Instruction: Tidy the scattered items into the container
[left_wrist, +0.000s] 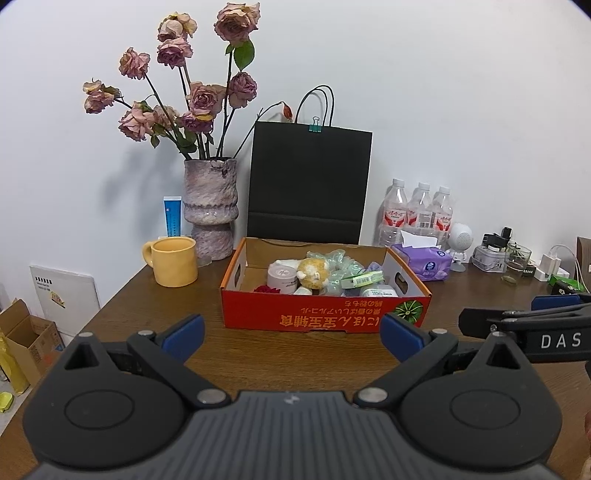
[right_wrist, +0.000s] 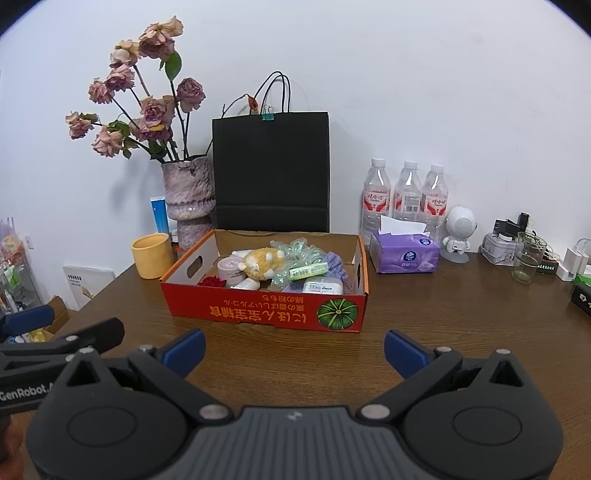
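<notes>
Two hand-held grippers hover low over the near edge of a wooden table (left_wrist: 288, 354), side by side and both pointing at the same target. The left gripper (left_wrist: 291, 334) has its blue-padded fingers spread wide with nothing between them; the right gripper (right_wrist: 294, 347) is spread just as wide and just as empty. Straight ahead of both, a little farther up the table, sits the red cardboard box (right_wrist: 258, 314) — the container — with its long side running left to right, square across the line of the fingers. It lies almost dead ahead of the left gripper and slightly left of centre for the right one, so neither hand is clearly the nearer. Inside the box are a yellow plush toy (right_wrist: 260, 264), a pink-lidded jar (right_wrist: 229, 271), crumpled clear wrapping (right_wrist: 295, 251) and a white packet (right_wrist: 321, 286). The bare wood between tools and box holds no loose item that either camera shows, which suggests the tidying is largely done. Beside the box stand a yellow mug (left_wrist: 173, 260) to the left and a purple tissue pack (right_wrist: 404, 254) to the right; behind it, a black paper bag (left_wrist: 310, 184) and a vase of dried roses (left_wrist: 210, 206) against the white wall.
</notes>
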